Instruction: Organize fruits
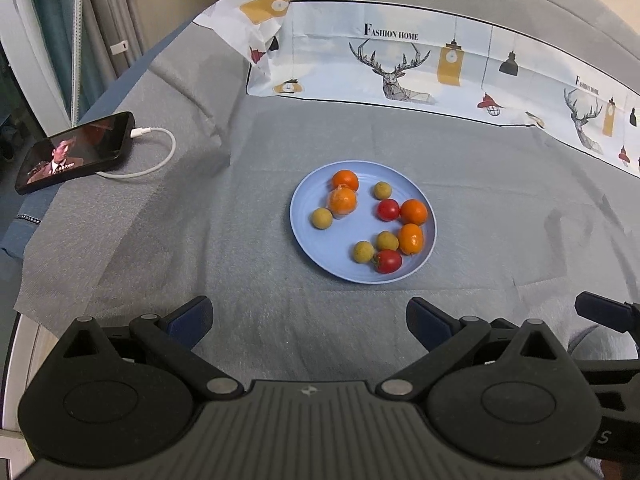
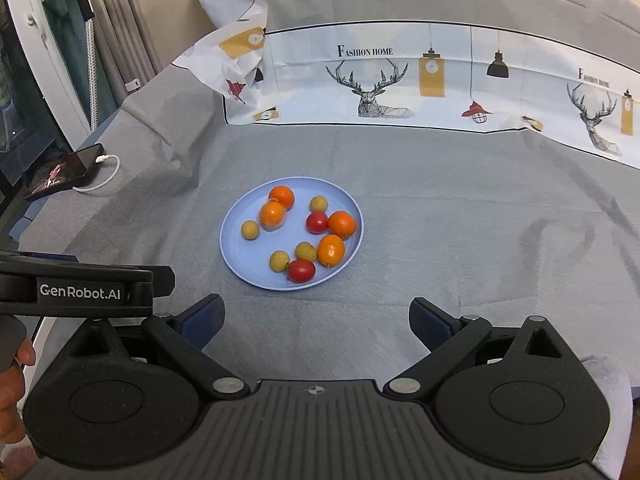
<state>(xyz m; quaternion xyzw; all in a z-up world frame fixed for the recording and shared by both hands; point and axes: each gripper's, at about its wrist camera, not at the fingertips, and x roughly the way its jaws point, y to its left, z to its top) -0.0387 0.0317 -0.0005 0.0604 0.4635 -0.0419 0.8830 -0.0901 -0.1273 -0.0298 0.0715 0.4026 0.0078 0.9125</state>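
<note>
A light blue plate [image 1: 320, 256] [image 2: 240, 256] rests on the grey cloth and holds mixed fruit. Several small oranges lie in it, such as one at the back [image 1: 345, 181] [image 2: 281, 197]. Two red tomatoes [image 1: 387, 261] [image 2: 301, 270] and several yellow-green round fruits [image 1: 322, 218] [image 2: 250, 229] lie among them. My left gripper [image 1: 310, 320] stands open a short way before the plate, nothing between its fingers. My right gripper [image 2: 316, 320] is open too, just before the plate's near rim. The left gripper's body [image 2: 80, 286] shows at the left of the right wrist view.
A phone [image 1: 76, 152] [image 2: 60, 170] with a lit screen and a white charging cable [image 1: 160, 152] lies at the far left of the cloth. A patterned deer-print sheet [image 1: 400, 68] [image 2: 380, 84] stands along the back. A hand [image 2: 16, 384] shows at the lower left.
</note>
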